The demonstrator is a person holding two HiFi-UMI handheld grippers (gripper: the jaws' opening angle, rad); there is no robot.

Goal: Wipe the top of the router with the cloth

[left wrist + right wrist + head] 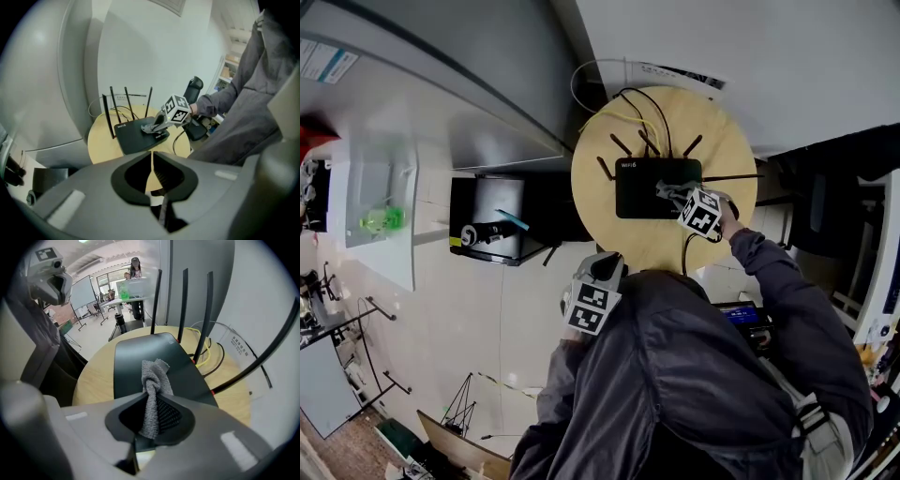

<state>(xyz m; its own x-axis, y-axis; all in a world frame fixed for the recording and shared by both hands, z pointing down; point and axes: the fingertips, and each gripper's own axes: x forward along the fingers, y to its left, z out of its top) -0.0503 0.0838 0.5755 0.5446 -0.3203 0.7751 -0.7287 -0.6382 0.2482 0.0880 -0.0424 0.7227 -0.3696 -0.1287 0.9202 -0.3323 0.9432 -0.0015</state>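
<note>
While the right hand-held gripper [667,193] reaches over the round wooden surface [727,131], its jaws are clamped on a grey cloth [153,385]. The bunched, twisted cloth sticks out past the jaw tips, and its free end lies on the flat top of the black router [136,362]. In the head view this contact falls on the router's right half, close to its near edge.

The router sits roughly at the middle of the surface. Its thin black antennas [183,301] stand upright along the far edge and the sides. Behind it, a yellow cable [212,357] and black cables [654,105] loop across the wood toward the wall.

The left hand-held gripper [606,266] is held back near the person's chest, well apart from the router and off the near rim of the surface. Its jaws are together with nothing between them, leaving only a thin slit. The person's grey sleeve [769,272] runs from the right gripper back toward the body.
</note>
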